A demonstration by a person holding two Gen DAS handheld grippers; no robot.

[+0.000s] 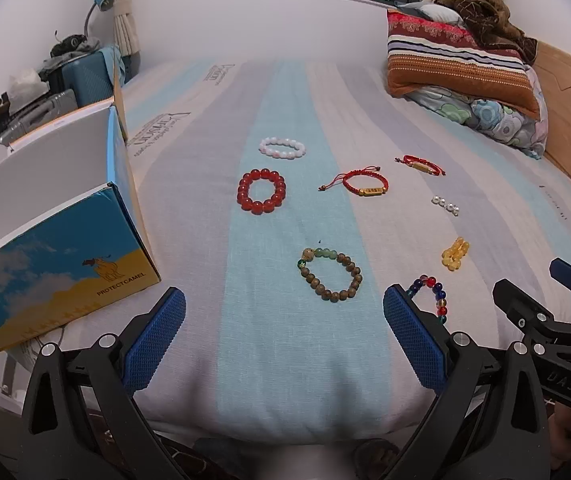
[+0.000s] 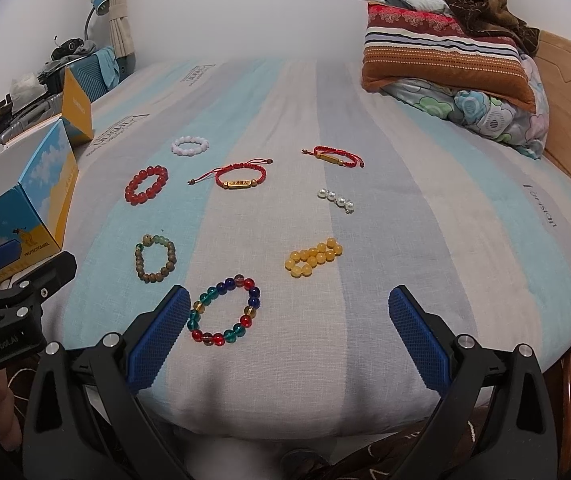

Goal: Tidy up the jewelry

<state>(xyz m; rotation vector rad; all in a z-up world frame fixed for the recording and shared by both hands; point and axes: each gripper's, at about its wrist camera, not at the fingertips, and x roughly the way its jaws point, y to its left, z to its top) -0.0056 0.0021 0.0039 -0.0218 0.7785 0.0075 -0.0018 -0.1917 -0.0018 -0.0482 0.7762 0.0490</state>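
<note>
- At the far left we see an open cardboard box (image 1: 65,264) printed with sky, sand and a camel, standing on the striped bedsheet (image 1: 285,340) at the bed's left edge.
- Our left gripper (image 1: 284,334) hangs over the near edge of the bed with its blue fingers spread wide and nothing between them.
- Ahead of it lie a brown wooden bead bracelet (image 1: 331,274), a red bead bracelet (image 1: 262,196) farther off, and a white bead bracelet (image 1: 282,148) beyond that.
- A red cord bracelet with a gold bar (image 1: 359,184) lies near the middle; a second red cord bracelet (image 1: 421,165) sits farther right and back.
- In the right wrist view, the multicoloured bead bracelet (image 2: 225,310) lies just beside the left finger of our right gripper (image 2: 289,330), which is also spread wide and empty.
- To its right are a folded yellow bead bracelet (image 2: 314,258) and a short row of pearls (image 2: 336,199).
- At the far right a stack of pillows (image 2: 465,76) rests against the wooden headboard (image 2: 565,92).
</note>
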